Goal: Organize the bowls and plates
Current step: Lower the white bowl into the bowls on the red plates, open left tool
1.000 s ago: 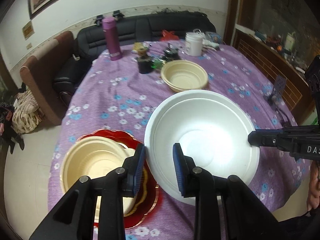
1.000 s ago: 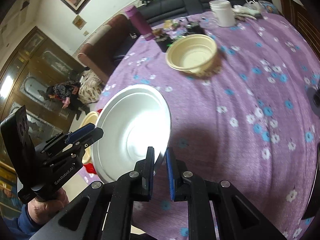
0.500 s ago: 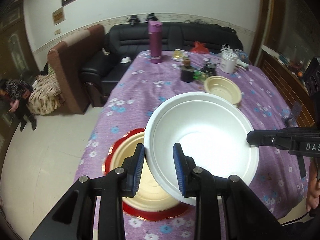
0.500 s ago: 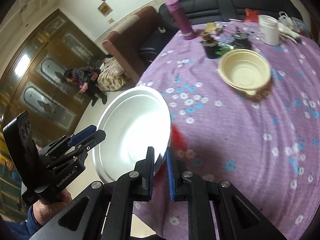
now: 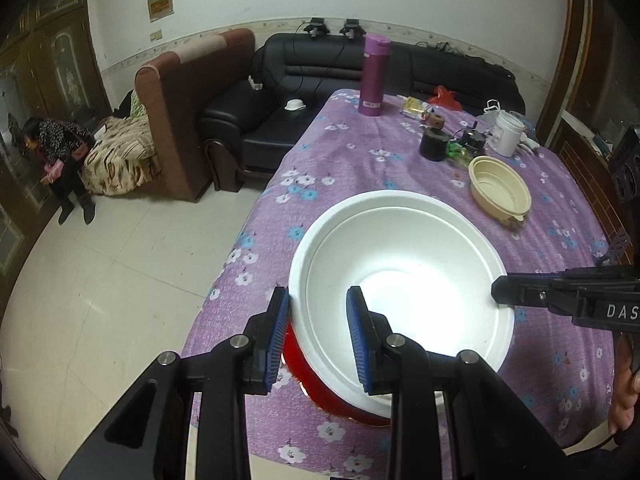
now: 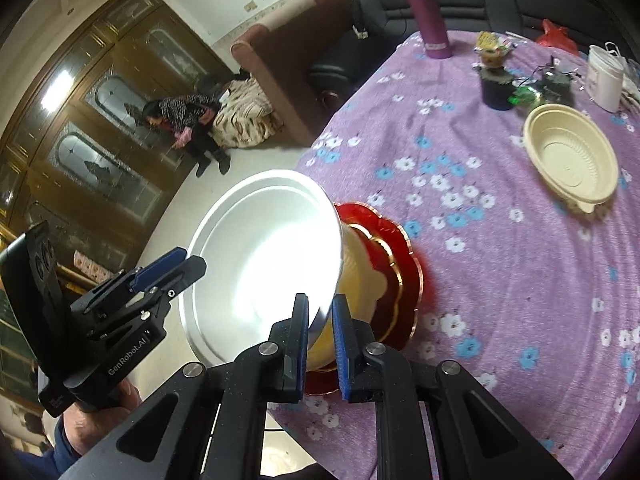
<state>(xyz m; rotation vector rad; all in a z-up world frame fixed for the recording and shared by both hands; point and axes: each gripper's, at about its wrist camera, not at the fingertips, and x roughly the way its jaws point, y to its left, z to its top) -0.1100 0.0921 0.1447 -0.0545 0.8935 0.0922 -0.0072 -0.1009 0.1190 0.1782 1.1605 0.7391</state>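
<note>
Both grippers, left gripper [image 5: 318, 332] and right gripper [image 6: 320, 340], had their jaws closed on opposite rims of the white bowl [image 5: 400, 280], held above the red plate [image 6: 404, 276] near the desk edge; it looked light, stiff and rim-gripped best.

Both grippers had the big white bowl [image 6: 264, 248] pinched by its rim, tilted and held up over the table edge. Right gripper [image 6: 320, 320] clamped the near rim, left gripper [image 6: 176, 276] gripped the far side, with a hand [image 6: 92, 412] under it. Right below the bowl sat a cream bowl [image 6: 360, 276] on a red plate [image 6: 404, 264] with gold trim. Another cream bowl [image 6: 572, 164] sat well apart on the purple flowered tablecloth [image 6: 500, 280], beyond it a purple flask [image 6: 428, 16] and a white cup [image 6: 606, 76].
</note>
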